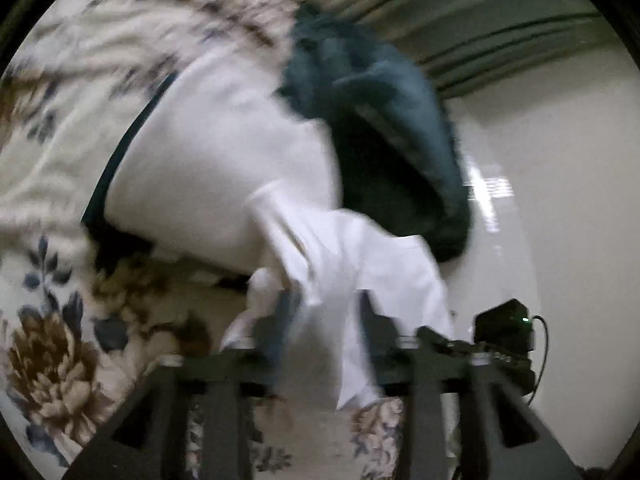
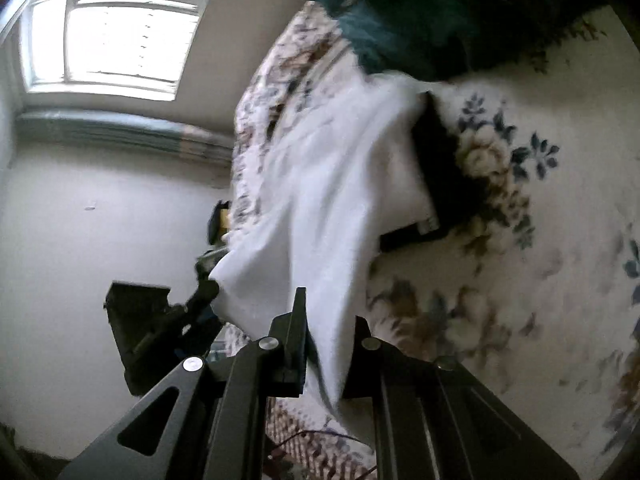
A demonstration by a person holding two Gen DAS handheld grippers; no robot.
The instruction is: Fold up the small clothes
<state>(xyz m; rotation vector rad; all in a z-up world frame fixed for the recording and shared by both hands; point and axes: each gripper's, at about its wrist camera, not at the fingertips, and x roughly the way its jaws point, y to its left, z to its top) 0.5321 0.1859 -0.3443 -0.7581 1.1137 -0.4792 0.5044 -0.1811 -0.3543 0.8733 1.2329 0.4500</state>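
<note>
In the left wrist view, a floral bedspread (image 1: 52, 344) with brown and blue flowers fills the left side, blurred. At the centre a white garment (image 1: 224, 168) is lifted off the bed, with a twisted white fold trailing down to the left gripper (image 1: 328, 320). Its jaws stand apart; white cloth hangs between and over them, but the blur hides whether the pads press on it, so I cannot tell if it is held. Above and to the right of the white garment lies a dark teal garment (image 1: 384, 120), bunched up. At the lower right the dark body of the other gripper shows against a pale floor (image 1: 560, 200).

In the right wrist view, a bright window (image 2: 120, 36) sits at the upper left above the same pale floor. Lower left, the left gripper (image 2: 208, 292) touches a corner of the white garment (image 2: 328, 184), which stretches across the centre, raised above the bedspread (image 2: 540, 280). The right gripper (image 2: 332, 320) at the bottom centre has its jaws clenched on the garment's lower edge. The dark teal garment (image 2: 420, 16) lies at the top, on the bed, touching the white one. A dark flat item (image 2: 444, 172) lies under the white garment's right edge; I cannot tell what it is.
</note>
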